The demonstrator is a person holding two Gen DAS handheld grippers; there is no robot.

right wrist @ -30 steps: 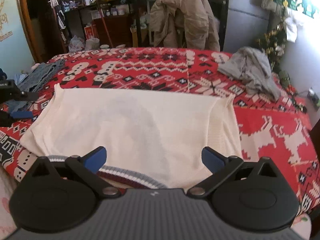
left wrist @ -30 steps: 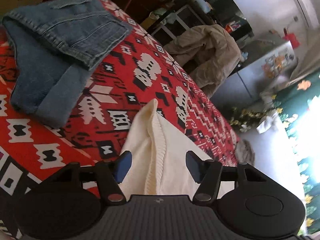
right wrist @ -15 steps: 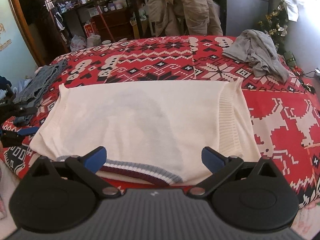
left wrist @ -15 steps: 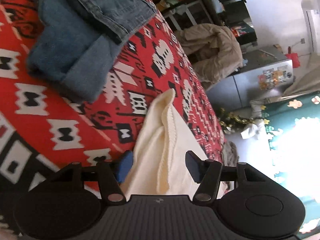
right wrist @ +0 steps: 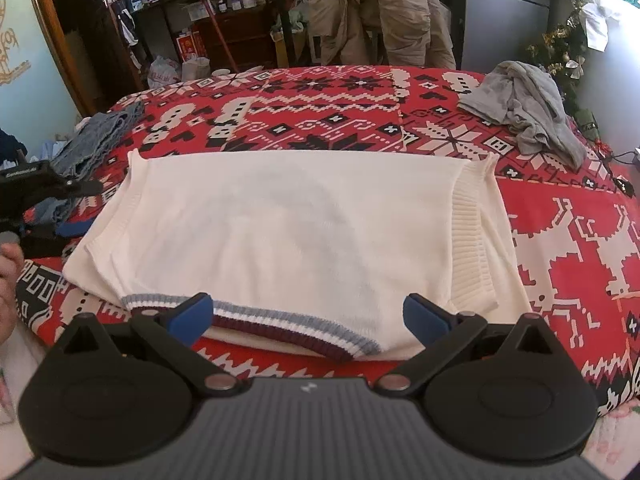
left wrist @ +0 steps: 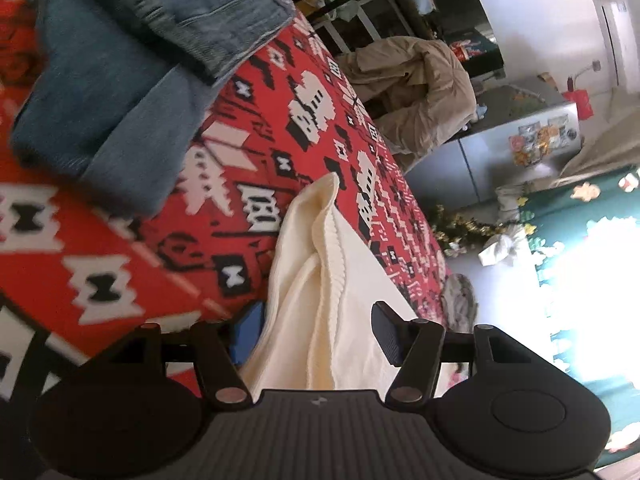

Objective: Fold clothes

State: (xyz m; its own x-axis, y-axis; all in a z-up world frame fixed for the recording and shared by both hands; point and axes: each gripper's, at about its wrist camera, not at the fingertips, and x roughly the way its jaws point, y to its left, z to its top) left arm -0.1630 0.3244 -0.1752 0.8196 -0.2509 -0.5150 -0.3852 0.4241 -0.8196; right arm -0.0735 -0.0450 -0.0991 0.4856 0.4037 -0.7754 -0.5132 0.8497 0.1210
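Observation:
A cream knit sweater [right wrist: 296, 232] lies folded flat on the red patterned bedspread [right wrist: 320, 120], its striped maroon, white and grey hem [right wrist: 288, 322] at the near edge. My right gripper [right wrist: 306, 318] is open and hovers over that hem, holding nothing. My left gripper [left wrist: 316, 332] is open, its jaws either side of the sweater's left edge [left wrist: 320, 272], which bunches into a ridge between them. The left gripper also shows in the right wrist view [right wrist: 68, 216] at the sweater's left side.
Folded blue jeans [left wrist: 132, 64] lie on the bed to the far left, also in the right wrist view [right wrist: 96, 140]. A crumpled grey garment [right wrist: 524, 112] lies at the far right of the bed. A beige coat [right wrist: 376, 12] hangs behind the bed. Cluttered shelves stand beyond.
My left gripper has moved in along the sweater's left edge, jaws still open around it. My right gripper has drawn back and up, so the striped hem has come into view.

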